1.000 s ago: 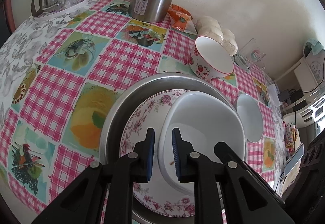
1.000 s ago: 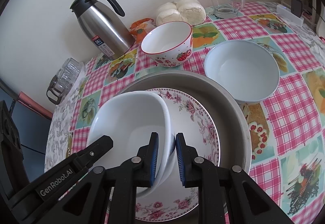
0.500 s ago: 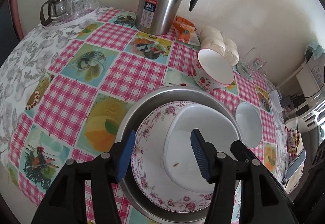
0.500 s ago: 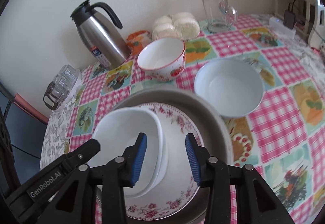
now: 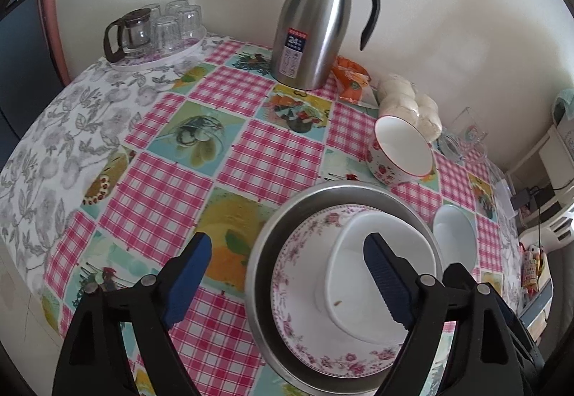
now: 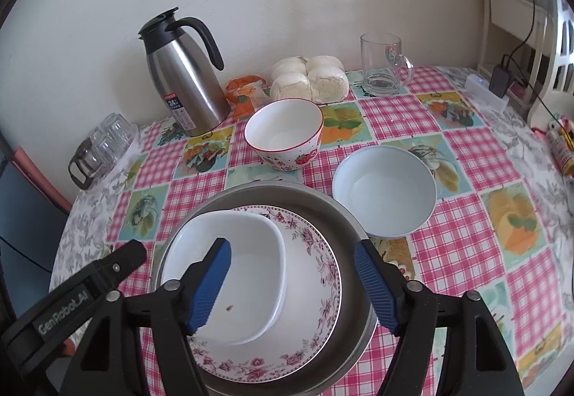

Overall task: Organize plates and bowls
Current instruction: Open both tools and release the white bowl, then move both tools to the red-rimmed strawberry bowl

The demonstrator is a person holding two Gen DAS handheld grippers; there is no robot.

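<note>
A white squarish dish (image 5: pixel 376 274) (image 6: pixel 236 274) rests on a flowered plate (image 5: pixel 297 274) (image 6: pixel 315 274) inside a metal basin (image 5: pixel 287 213) (image 6: pixel 323 209). Behind it stand a strawberry-print bowl (image 5: pixel 400 154) (image 6: pixel 285 134) and a plain pale bowl (image 5: pixel 453 234) (image 6: pixel 384 191). My left gripper (image 5: pixel 287 270) hovers above the basin's left side, its jaws still opening, nothing pressed between them. My right gripper (image 6: pixel 292 274) hangs over the dish and plate, jaws also opening and free of both. The left gripper's arm (image 6: pixel 75 292) shows at the lower left of the right wrist view.
A steel thermos jug (image 5: pixel 315 23) (image 6: pixel 183 80) stands at the back by an orange packet (image 6: pixel 245 94) and bagged buns (image 6: pixel 308 78). A glass mug (image 6: pixel 384 64) is at the back right, a tray of glasses (image 5: pixel 158 33) at the back left. The checked tablecloth (image 5: pixel 229 145) lies bare at left.
Both grippers were shut on the white dish's rim; they let go, spread wide and rose. The dish now lies flat on the flowered plate.
</note>
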